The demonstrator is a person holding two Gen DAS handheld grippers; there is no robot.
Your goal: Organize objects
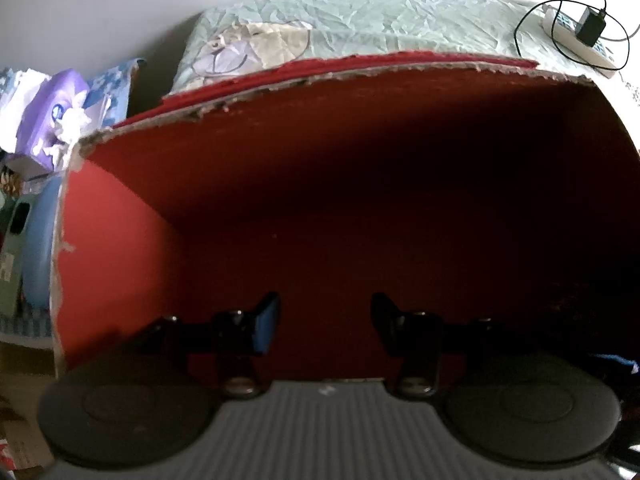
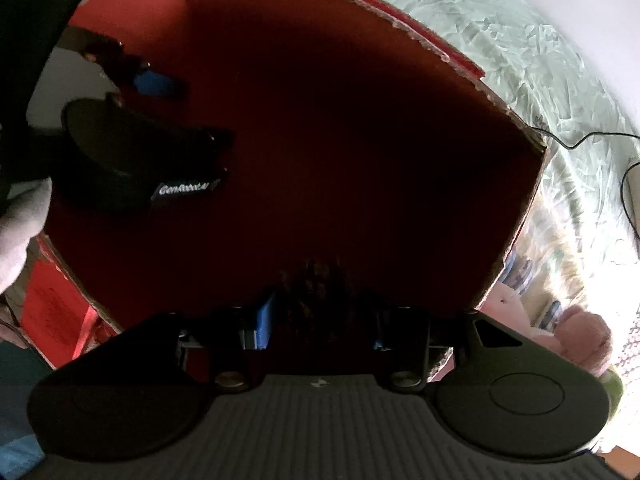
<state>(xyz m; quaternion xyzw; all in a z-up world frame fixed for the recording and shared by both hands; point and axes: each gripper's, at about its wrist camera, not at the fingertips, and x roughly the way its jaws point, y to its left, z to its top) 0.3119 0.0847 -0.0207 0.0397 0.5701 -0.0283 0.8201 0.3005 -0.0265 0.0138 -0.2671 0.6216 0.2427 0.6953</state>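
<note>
Both grippers are dipped inside the red cardboard box sitting on the bed; left gripper fingers spread with nothing between them, right gripper spread too, something dark and blurry there

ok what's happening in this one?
Both handheld grippers are reaching into a red cardboard box with torn edges that sits on a pale green bedsheet. The left gripper is open and holds nothing. The right gripper has a dark, blurry thing between its fingers, too dim to identify or to tell whether it is gripped. The box interior is mostly in shadow. Outside it are a pink plush toy and a power strip with a black charger plugged in.
</note>
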